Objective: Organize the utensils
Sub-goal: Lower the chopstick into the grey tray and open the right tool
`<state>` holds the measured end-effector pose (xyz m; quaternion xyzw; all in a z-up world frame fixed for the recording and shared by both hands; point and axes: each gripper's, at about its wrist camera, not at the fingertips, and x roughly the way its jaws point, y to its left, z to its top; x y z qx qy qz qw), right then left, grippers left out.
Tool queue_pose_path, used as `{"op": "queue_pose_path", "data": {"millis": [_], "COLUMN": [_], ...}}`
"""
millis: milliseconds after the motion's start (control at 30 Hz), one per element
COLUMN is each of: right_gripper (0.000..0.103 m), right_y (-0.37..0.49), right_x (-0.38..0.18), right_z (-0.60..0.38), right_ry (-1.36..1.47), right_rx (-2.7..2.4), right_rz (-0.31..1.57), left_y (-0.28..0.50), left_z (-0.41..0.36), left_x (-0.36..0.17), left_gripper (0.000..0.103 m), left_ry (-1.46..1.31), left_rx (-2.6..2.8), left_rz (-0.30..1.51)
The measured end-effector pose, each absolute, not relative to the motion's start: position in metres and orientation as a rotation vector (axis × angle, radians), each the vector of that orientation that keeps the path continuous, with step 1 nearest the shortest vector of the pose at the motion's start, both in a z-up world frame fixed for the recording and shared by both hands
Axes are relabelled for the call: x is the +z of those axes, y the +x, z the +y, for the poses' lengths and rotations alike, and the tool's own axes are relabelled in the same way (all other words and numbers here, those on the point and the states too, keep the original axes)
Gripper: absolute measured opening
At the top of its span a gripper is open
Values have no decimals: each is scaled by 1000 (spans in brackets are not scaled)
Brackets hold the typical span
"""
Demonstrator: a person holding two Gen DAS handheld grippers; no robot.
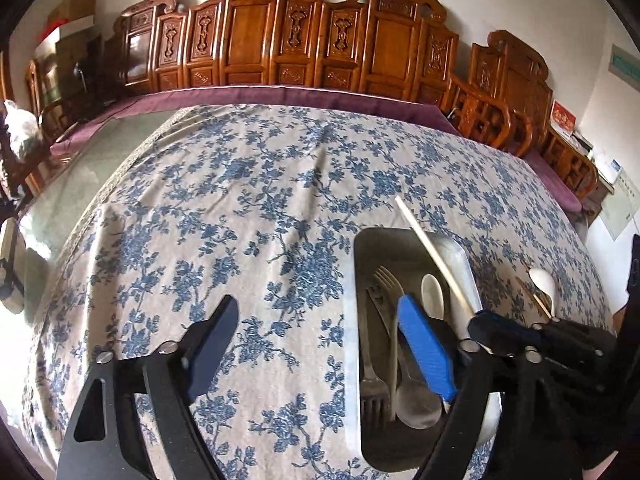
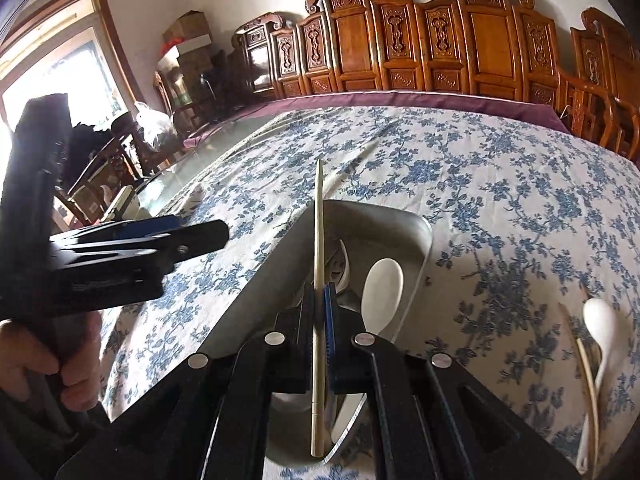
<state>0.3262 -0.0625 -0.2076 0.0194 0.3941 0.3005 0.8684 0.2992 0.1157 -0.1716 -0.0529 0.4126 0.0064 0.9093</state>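
A metal tray (image 1: 460, 252) lies on the floral tablecloth and holds metal forks (image 1: 384, 280), a metal spoon (image 1: 416, 400) and a white spoon (image 1: 432, 292). My right gripper (image 2: 319, 292) is shut on a pale chopstick (image 2: 319, 220) and holds it above the tray (image 2: 420, 236). The chopstick (image 1: 432, 248) also shows in the left wrist view, held by the right gripper (image 1: 476, 314). My left gripper (image 1: 320, 336) is open and empty, its right finger over the tray. A second white spoon (image 2: 600, 320) and a chopstick (image 2: 588, 364) lie on the cloth right of the tray.
The floral tablecloth (image 1: 260, 200) covers a table with a glass top (image 1: 80, 184) bare at the left. Carved wooden chairs (image 1: 300, 32) line the far edge. The left gripper (image 2: 140, 236) and the hand holding it show at the left in the right wrist view.
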Motion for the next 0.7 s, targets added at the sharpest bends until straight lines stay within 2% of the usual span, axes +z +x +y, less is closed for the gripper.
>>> {"op": "queue_pose_path", "data": {"millis": [167, 433, 700], "right_gripper": [6, 7, 7], "right_y": [329, 326, 316], "right_x": [-223, -241, -223], "right_z": [-53, -53, -75], "right_ry": [37, 47, 25], "right_rx": [623, 613, 628], "right_rz": [847, 884, 833], "left_y": [301, 300, 298], "left_z": [118, 120, 111], "left_x": [-171, -171, -171], "left_gripper": [91, 92, 92], "left_ry": [-96, -97, -81], "left_rx": [22, 27, 6], "left_rz": [852, 850, 855]}}
